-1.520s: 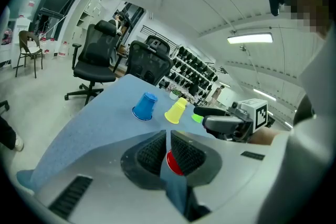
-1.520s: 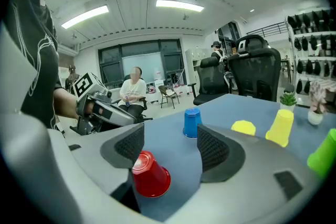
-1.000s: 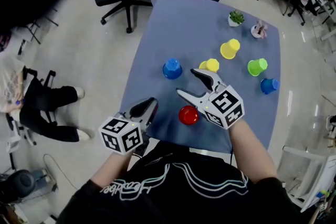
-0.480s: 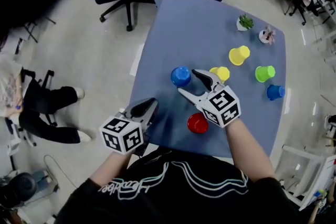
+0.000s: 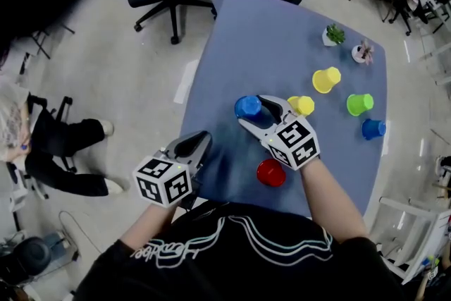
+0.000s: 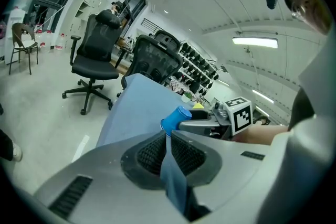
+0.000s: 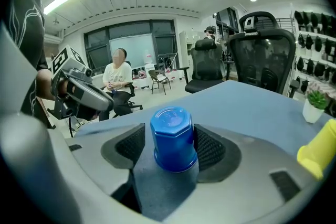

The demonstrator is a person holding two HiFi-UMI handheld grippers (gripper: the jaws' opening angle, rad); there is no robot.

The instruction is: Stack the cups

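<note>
1. Grey-bodied left gripper [image 5: 194, 146] hangs nearest, off the table's 7 o'clock corner. Its ribbed black pads are drawn together with barely a sliver between them, and it holds nothing.
2. Red cup [image 5: 271, 172] at 6 o'clock: glossy round plastic, just beside the right gripper's marker cube.
3. Here's the action: right gripper [image 5: 256, 113] has its jaws spread either side of the blue cup [image 7: 172, 139], which stands upside down on the blue tablecloth [image 5: 239, 46] near mid-table. The pads flank it closely, but I judge there's no squeeze yet.
4. That cup is smooth hard plastic, its faceted base on top, widening slightly toward the rim on the cloth.
5. The step, as I read it, is the first pick. Next comes a gentle close on the tapered wall, a straight lift, then a lowering onto another cup.
6. Nearest candidate is the yellow cup [image 5: 301, 105], at the blue one's 3 o'clock.
7. Farther out sit a second yellow cup [image 5: 326, 80], a green cup [image 5: 360, 104] and a second blue cup [image 5: 373, 128], all apart and none stacked.
8. Far edge, 1 o'clock: a green potted plant [image 5: 334, 34] and a pinkish potted plant [image 5: 363, 51].
</note>
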